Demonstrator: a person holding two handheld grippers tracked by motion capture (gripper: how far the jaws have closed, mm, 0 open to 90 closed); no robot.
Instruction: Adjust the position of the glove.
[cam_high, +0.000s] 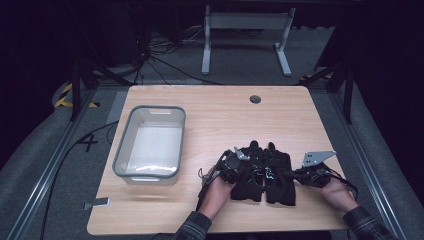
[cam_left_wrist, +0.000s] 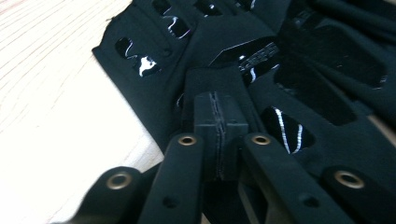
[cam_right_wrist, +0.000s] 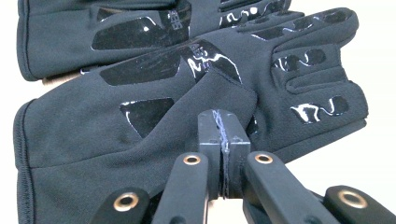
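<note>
Two black gloves with glossy grip patches lie side by side, palms up, near the table's front edge. My left gripper (cam_high: 243, 171) is shut on a fold at the edge of the left glove (cam_high: 251, 176). In the left gripper view, that left gripper (cam_left_wrist: 216, 100) pinches a flap of the left glove (cam_left_wrist: 154, 37). From the right, my right gripper (cam_high: 294, 174) is shut on the right glove (cam_high: 280, 177). The right gripper view has the right gripper (cam_right_wrist: 219, 120) clamped on a raised fold of the near glove (cam_right_wrist: 93, 135), with the other glove (cam_right_wrist: 60, 32) behind it.
An empty grey plastic bin (cam_high: 122, 146) stands on the left half of the wooden table (cam_high: 220, 115). A round cable hole (cam_high: 255, 99) sits near the far edge. A small grey tag (cam_high: 98, 203) lies at the front left corner.
</note>
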